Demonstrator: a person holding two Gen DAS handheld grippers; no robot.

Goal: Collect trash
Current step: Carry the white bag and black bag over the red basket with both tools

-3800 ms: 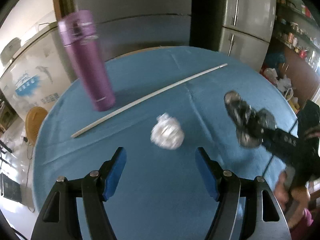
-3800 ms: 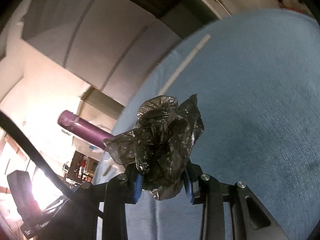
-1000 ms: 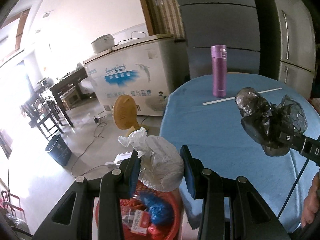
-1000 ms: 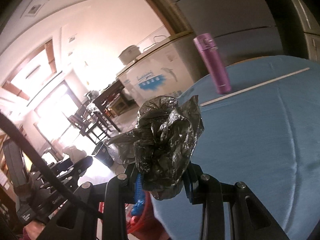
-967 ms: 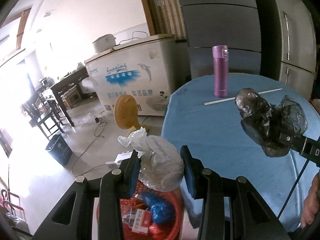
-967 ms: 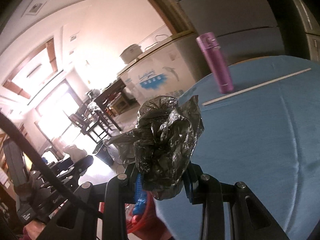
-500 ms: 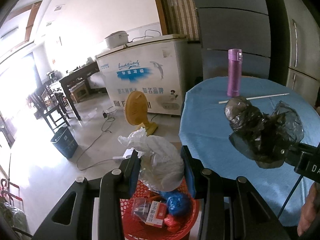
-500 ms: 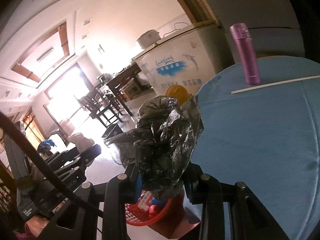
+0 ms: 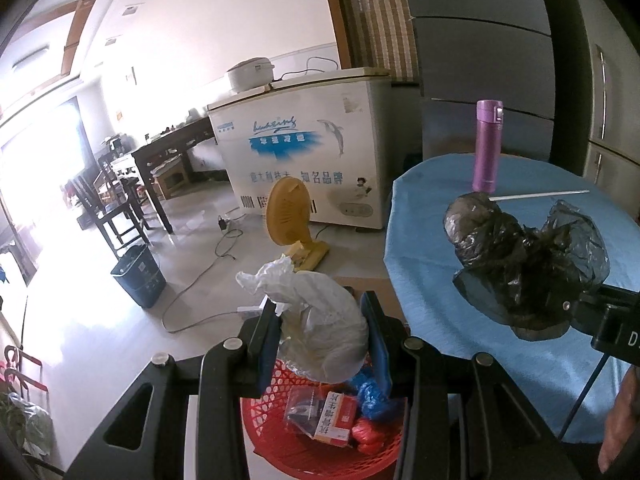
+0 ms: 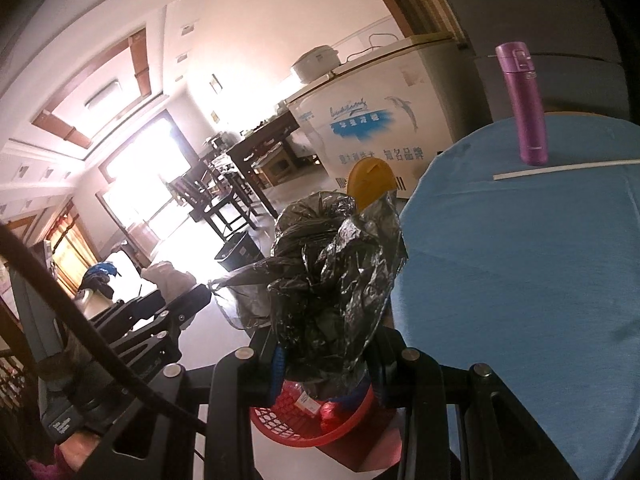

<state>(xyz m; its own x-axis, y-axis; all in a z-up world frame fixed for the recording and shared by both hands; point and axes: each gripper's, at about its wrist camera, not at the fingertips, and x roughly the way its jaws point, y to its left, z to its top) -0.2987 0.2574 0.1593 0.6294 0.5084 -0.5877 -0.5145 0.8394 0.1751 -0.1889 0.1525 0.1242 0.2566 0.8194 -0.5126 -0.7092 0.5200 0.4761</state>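
White wad: crumpled white plastic bag (image 9: pixel 320 332) sits clamped between the blue pads of the left gripper (image 9: pixel 322 340), which is closed down to the wad's width; a torn tail sticks up past the fingertips.
Black wad: crumpled black plastic bag (image 10: pixel 332 292) is pinched the same way in the right gripper (image 10: pixel 326 354), bulging above and ahead of its fingers; in the left view it hangs to the right of the left fingers (image 9: pixel 524 264).
Red basket: mesh trash basket (image 9: pixel 280 432) lies directly below the left fingertips, and just under and beyond the right ones (image 10: pixel 304 424).
Change: a second ago the basket only peeked out under the left fingers; now more of its rim and contents show, and the blue tablecloth (image 9: pixel 424 280) has slid off to the right. Both wads stay held.
Meaning: both loads look lined up over the basket, so letting go is likely the step in hand; neither is dropped yet.
Basket writing: an orange-and-white carton (image 9: pixel 334 420) carries Chinese characters, too small to read.
Right gripper label: a white "D" (image 9: pixel 632 338) at the frame edge, the rest cut off.
Freezer: white chest freezer (image 9: pixel 308 152) beyond the fingers bears a script logo, a dolphin and a row of Chinese characters I cannot make out.
Far table: purple flask (image 9: pixel 486 146) and a white stick (image 9: pixel 540 195) remain on the cloth.
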